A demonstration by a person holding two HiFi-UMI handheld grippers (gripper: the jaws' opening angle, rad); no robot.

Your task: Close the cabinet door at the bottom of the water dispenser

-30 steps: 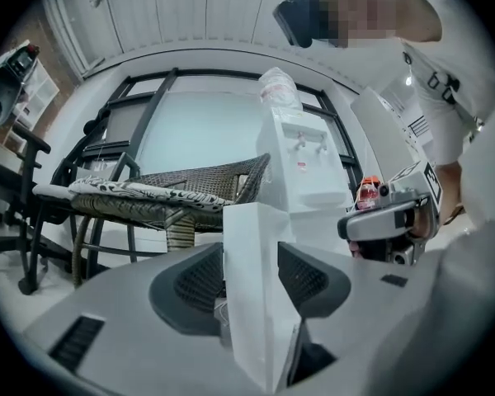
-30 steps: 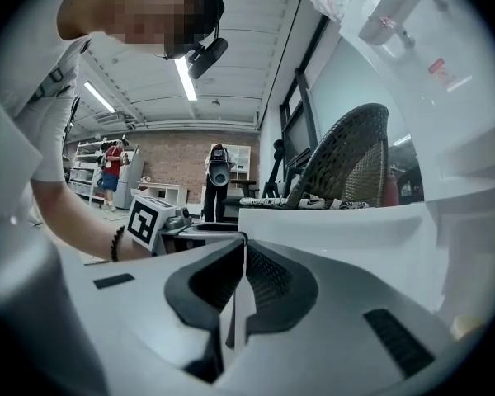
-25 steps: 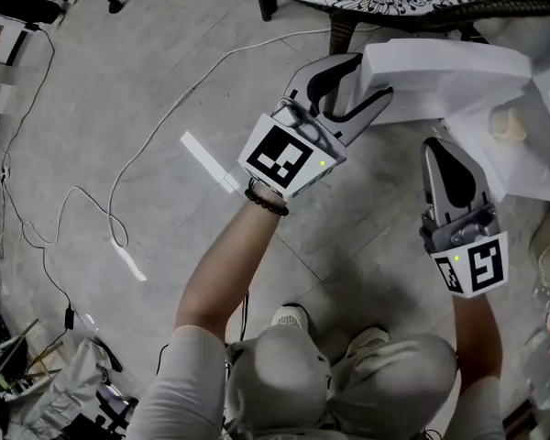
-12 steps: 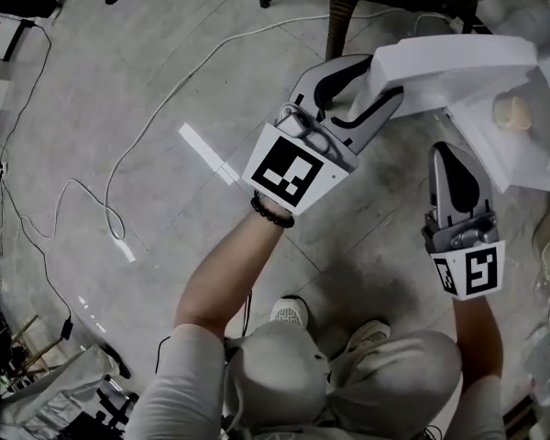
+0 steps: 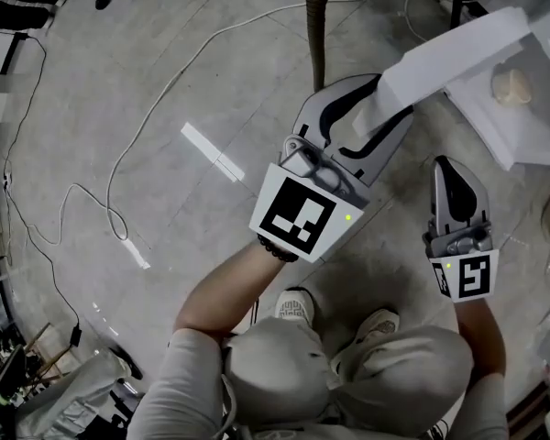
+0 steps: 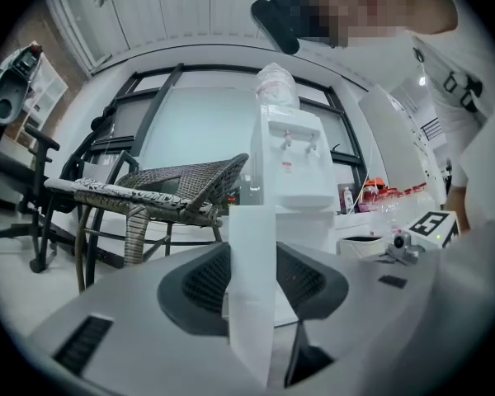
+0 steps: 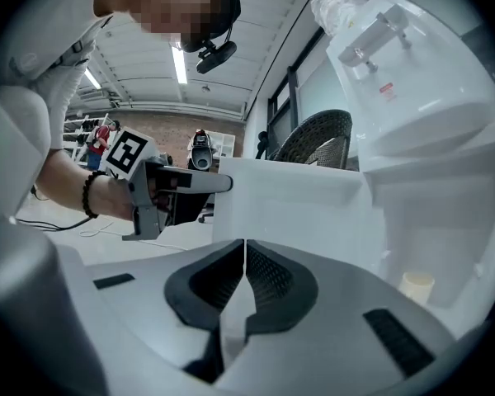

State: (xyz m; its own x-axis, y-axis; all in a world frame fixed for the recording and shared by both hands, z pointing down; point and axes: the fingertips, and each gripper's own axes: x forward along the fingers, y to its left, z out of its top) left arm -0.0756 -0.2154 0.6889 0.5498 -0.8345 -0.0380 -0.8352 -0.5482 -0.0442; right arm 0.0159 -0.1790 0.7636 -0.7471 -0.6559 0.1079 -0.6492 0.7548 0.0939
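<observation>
The white cabinet door (image 5: 458,49) stands open from the base of the water dispenser (image 6: 290,163). Its free edge lies between the fingers of my left gripper (image 5: 392,97). In the left gripper view the door edge (image 6: 252,287) fills most of the gap; the jaws are closing and a dark slit shows on its right side. My right gripper (image 5: 449,168) hangs shut and empty in front of the cabinet opening, below the door. In the right gripper view the door (image 7: 289,205) lies ahead, with a pale cup (image 7: 417,285) inside the cabinet.
A wicker chair (image 6: 173,192) with a patterned cushion stands left of the dispenser; its leg (image 5: 316,26) is near the door. A white cable (image 5: 119,172) and a white strip (image 5: 211,154) lie on the tiled floor. Bottles (image 6: 388,196) stand right of the dispenser.
The left gripper has moved with the door edge between its fingers, and the door has swung round toward the dispenser. The right gripper has dropped lower and stays shut.
</observation>
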